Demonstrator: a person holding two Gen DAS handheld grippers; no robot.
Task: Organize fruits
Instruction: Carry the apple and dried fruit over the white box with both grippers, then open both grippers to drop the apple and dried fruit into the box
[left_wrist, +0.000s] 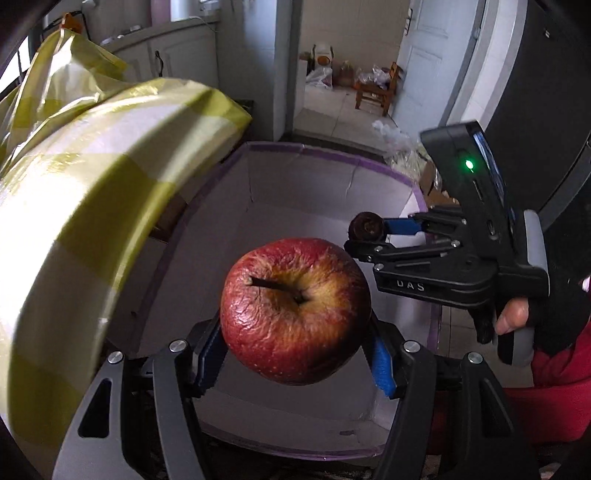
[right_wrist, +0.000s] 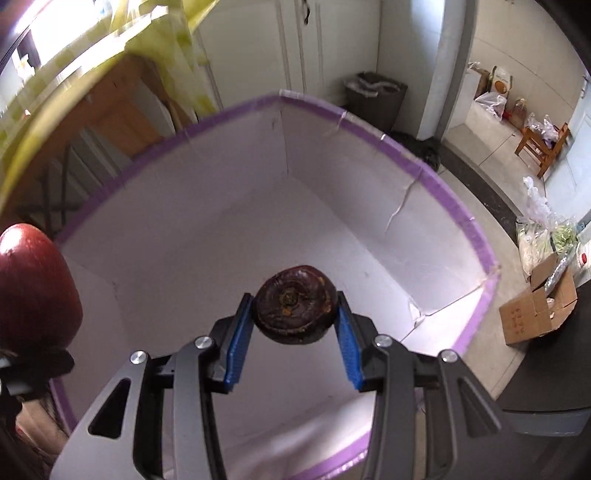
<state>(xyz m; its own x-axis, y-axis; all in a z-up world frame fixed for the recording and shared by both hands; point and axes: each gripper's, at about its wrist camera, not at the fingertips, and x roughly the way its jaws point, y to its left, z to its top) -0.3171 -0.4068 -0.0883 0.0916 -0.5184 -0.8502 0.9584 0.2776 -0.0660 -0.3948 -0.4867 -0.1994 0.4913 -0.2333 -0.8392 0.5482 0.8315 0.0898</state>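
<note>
The only lettering I can read is "DAS", embossed on the black body of my right gripper (left_wrist: 367, 236), seen from my left wrist.

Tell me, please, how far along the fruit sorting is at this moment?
Nothing looks placed yet: the white box shows no fruit inside. In hand, the left gripper clamps a wrinkled red apple and the right gripper clamps a small dark fruit, both above the box. Left: lowering and releasing both.

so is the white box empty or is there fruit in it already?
Empty as far as visible: the white box shows a bare floor in both views. The apple and dark fruit are both held above it.
</note>
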